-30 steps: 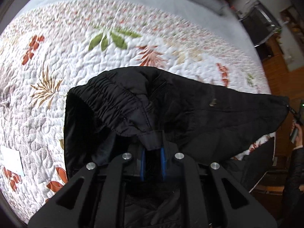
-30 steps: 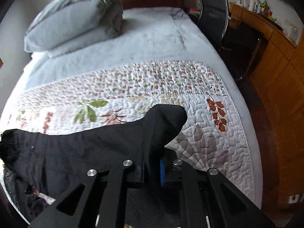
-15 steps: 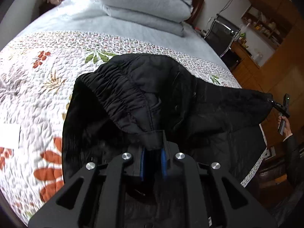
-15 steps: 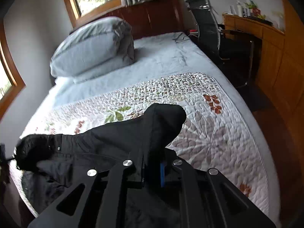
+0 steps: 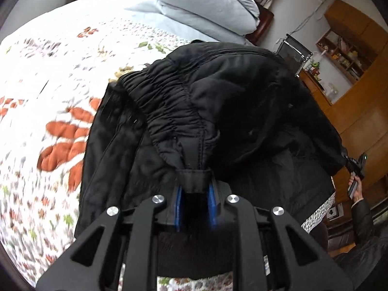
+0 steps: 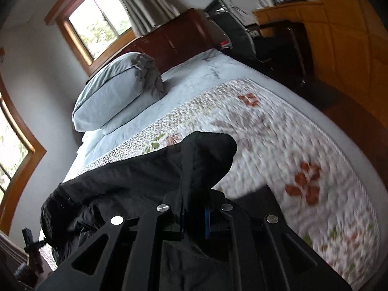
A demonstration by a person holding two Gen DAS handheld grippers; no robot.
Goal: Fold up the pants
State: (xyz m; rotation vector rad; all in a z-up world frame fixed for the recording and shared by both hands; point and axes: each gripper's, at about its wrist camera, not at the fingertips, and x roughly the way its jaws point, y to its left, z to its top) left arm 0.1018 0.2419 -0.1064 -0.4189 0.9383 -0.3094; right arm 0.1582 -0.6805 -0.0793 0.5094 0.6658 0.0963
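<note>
Two wrist-camera views over a bed covered by a white floral quilt (image 5: 36,101). In the left wrist view, the left gripper (image 5: 195,205) sits at the bottom centre, its blue-padded jaws nearly closed; they have just been opening slightly, with a fold of the waistband between them. The black pants (image 5: 218,101) fill the middle of the frame, elastic waistband bunched above the jaws, fabric draped up and to the right. At the right edge, the right gripper (image 5: 355,166) holds the far end of the garment, so the pants hang stretched between both hands, probably to carry one half over the other for a fold.

In the right wrist view, the right gripper (image 6: 194,215) at bottom centre is clamped tight on black cloth, which humps just above the jaws and trails to the lower left. Grey pillows (image 6: 116,92) lie at upper left, a wooden headboard (image 6: 174,41) behind them.
</note>
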